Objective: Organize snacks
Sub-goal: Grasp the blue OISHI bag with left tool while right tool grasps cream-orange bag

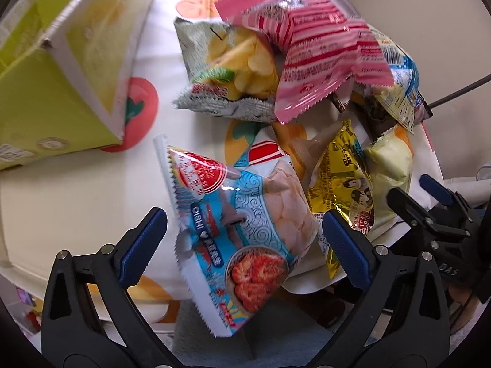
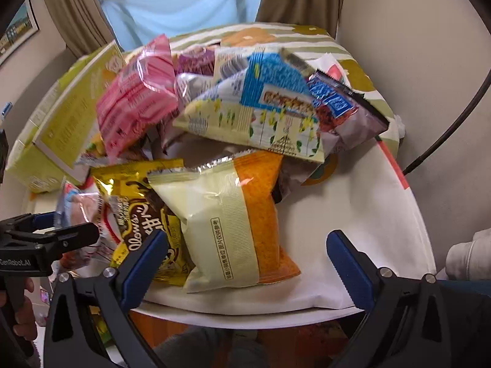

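Observation:
A heap of snack packets lies on a round white table [image 1: 70,190] with a fruit-print cloth. My left gripper [image 1: 245,239] points down over a blue shrimp-chip packet [image 1: 245,214]; its blue pads [image 1: 144,245] stand either side of the packet without pressing it. My right gripper [image 2: 245,257] is open over a cream-and-orange packet [image 2: 233,214], which lies between its fingers untouched. A gold packet [image 2: 135,196] lies partly under that one. In the left wrist view the right gripper [image 1: 414,190] shows at the right edge; in the right wrist view the left gripper [image 2: 61,224] shows at the left edge.
A lime-green carton [image 1: 46,98] stands at the table's left. A pink striped packet [image 1: 322,46], a potato-chip packet [image 1: 233,67] and a blue-and-yellow flowered packet [image 2: 254,113] are piled at the back. A black cable [image 2: 454,122] runs at the right. The table's near edge [image 2: 245,316] is close.

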Demonstrator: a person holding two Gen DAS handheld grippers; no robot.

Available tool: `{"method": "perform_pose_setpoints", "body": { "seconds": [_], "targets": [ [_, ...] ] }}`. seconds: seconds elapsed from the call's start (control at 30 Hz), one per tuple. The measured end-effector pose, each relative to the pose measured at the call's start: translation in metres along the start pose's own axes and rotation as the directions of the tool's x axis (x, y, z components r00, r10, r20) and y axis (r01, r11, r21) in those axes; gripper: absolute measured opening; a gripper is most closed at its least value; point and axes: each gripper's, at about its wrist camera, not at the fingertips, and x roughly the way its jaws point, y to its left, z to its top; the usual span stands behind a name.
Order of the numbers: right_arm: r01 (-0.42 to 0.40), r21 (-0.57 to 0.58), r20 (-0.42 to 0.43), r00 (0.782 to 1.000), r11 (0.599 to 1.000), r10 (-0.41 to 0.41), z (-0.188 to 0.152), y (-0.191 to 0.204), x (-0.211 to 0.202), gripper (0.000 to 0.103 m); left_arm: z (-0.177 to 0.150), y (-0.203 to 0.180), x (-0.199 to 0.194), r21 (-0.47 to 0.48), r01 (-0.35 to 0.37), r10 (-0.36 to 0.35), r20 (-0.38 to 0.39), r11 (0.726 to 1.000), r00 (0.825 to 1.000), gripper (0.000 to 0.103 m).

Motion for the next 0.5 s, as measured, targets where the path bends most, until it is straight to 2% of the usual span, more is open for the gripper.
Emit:
{"method": "perform_pose_setpoints", "body": {
  "seconds": [0.07, 0.13, 0.17, 0.3, 0.5],
  "targets": [
    [0.01, 0.001, -0.012, 1.0, 1.0, -0.01, 0.0, 0.0, 0.005, 0.097, 0.003, 0.001, 0.013, -0.007, 0.039, -0.039, -0.033, 0.999, 0.999, 0.089],
    [0.02, 0.004, -0.025, 0.999, 1.0, -0.02, 0.001, 0.001, 0.009, 0.092, 0.006, 0.003, 0.02, -0.023, 0.063, -0.064, -0.056, 0.998, 0.996, 0.086],
    [0.022, 0.006, -0.032, 0.999, 1.0, -0.021, 0.002, 0.0, 0.011, 0.089, 0.007, 0.003, 0.023, -0.02, 0.069, -0.07, -0.059, 0.997, 0.996, 0.083],
    [0.034, -0.001, -0.039, 0.999, 0.999, -0.034, 0.002, 0.001, 0.013, 0.089, 0.012, 0.001, 0.032, 0.011, 0.063, -0.062, -0.061, 0.998, 0.996, 0.069],
    [0.008, -0.032, -0.047, 0.999, 0.999, -0.009, 0.003, 0.008, 0.02, 0.077, 0.016, 0.004, 0.032, 0.001, 0.066, -0.065, -0.062, 0.998, 0.996, 0.063]
  ]
}}
